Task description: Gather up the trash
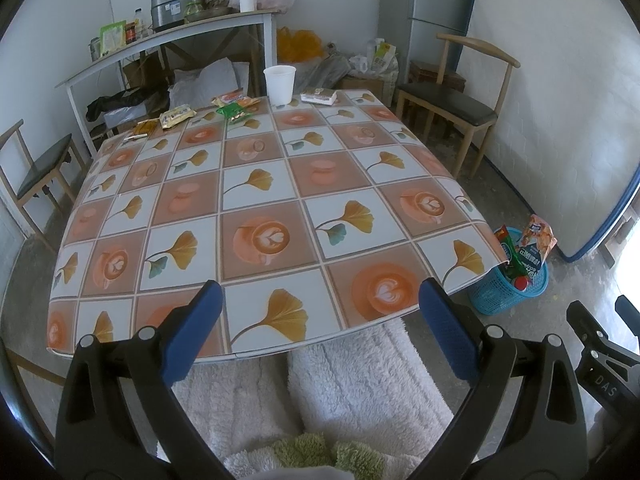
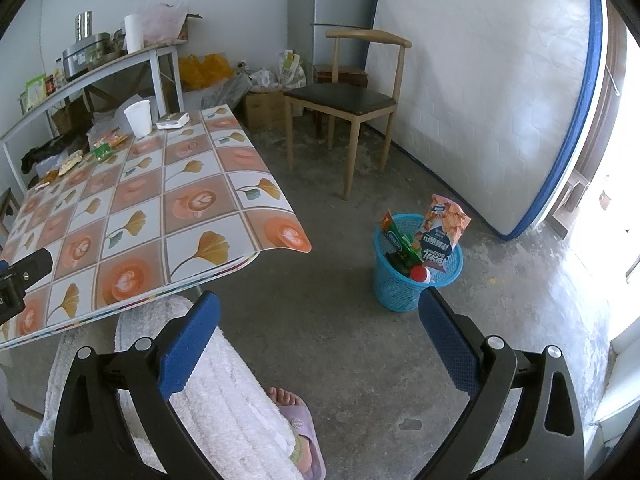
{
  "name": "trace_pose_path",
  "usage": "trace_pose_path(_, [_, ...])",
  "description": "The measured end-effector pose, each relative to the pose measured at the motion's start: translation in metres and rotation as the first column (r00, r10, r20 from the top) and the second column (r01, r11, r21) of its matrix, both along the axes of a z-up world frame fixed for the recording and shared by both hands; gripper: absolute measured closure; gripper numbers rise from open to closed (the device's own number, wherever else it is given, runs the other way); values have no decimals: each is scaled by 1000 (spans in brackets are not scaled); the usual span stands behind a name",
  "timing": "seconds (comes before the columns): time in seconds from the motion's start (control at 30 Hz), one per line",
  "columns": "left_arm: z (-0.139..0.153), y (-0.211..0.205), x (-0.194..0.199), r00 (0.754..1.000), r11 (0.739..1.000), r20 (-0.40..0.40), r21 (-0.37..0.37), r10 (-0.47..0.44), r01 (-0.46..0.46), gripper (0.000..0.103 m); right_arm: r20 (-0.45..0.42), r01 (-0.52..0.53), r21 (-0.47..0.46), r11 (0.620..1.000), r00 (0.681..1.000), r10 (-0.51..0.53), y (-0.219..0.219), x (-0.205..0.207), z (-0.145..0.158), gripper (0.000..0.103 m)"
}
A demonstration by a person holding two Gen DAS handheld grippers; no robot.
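Wrappers (image 1: 234, 110) lie across the table (image 1: 280, 184), far from both gaping claws.

One white paper cup (image 1: 279, 85) stands on the table (image 1: 260, 216), beside one flat box (image 1: 319, 95). Four snack wrappers lie along the far edge: orange (image 1: 233, 98), green (image 1: 234, 112), pale yellow (image 1: 177, 115), brown (image 1: 146, 126). One blue basket (image 2: 416, 272) sits on the floor, holding three packets and one red-capped bottle (image 2: 421, 275). Two wooden chairs (image 1: 452, 108) (image 1: 38, 168) are in view.
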State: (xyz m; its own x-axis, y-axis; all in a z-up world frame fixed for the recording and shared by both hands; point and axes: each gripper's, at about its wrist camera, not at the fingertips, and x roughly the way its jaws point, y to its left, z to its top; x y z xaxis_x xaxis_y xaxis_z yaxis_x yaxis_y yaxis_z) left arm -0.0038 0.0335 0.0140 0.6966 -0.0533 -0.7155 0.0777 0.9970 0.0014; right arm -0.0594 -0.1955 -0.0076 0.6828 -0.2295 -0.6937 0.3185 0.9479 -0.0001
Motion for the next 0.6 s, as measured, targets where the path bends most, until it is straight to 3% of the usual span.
trace_pose_path(0.6, [-3,1,-1,1000,1000,-7,-4,-4,4,8,2,0,-1,1000,1000,0,0,0,0,6])
